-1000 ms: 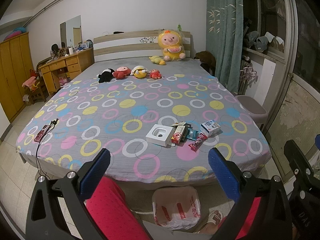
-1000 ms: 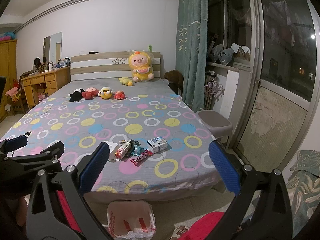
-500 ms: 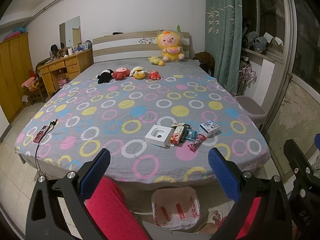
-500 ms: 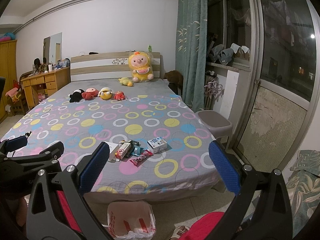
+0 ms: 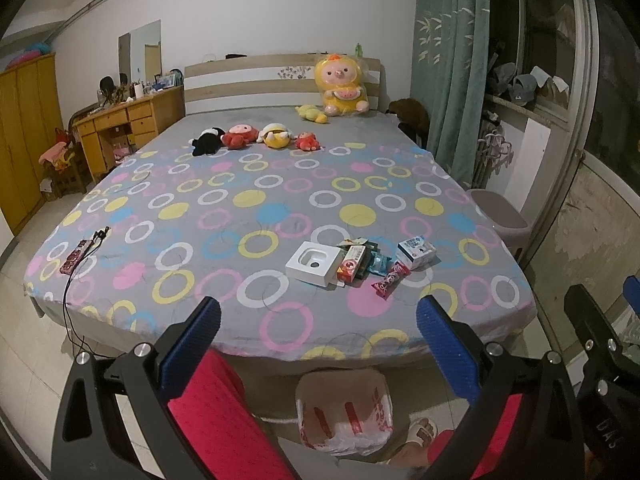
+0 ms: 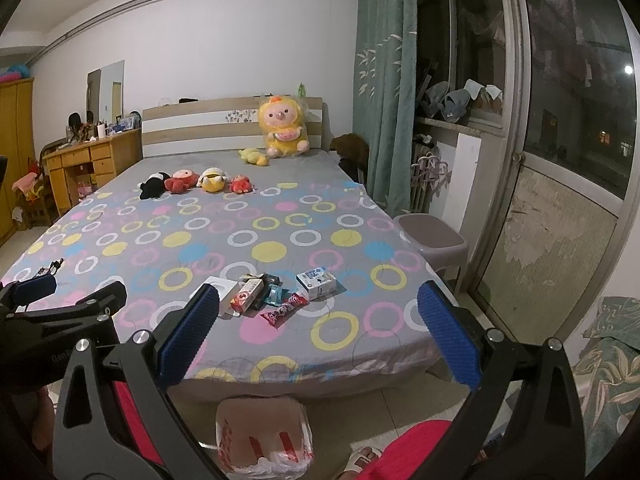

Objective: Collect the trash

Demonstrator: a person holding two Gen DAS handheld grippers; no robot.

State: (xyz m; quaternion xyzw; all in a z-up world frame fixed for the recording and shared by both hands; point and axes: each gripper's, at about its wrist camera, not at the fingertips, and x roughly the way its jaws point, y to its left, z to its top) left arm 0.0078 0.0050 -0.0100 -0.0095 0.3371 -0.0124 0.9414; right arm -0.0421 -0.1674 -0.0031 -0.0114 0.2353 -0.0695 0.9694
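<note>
Grey bedsheet (image 5: pixel 280 184) with coloured rings, carrying the trash in one cluster near the foot edge, toward the right corner, within easy reach: white box tray (image 5: pixel 314 263), red carton (image 5: pixel 352 263), teal sachet (image 5: pixel 378 263), pink wrapper (image 5: pixel 391 282), small milk carton (image 5: pixel 416 252). Plastic bag (image 5: pixel 344 412) on floor below that edge, mouth apparently up, likely to receive. Left gripper (image 5: pixel 318 344) and right gripper (image 6: pixel 318 340): spread wide, empty, short of the bed.
</note>
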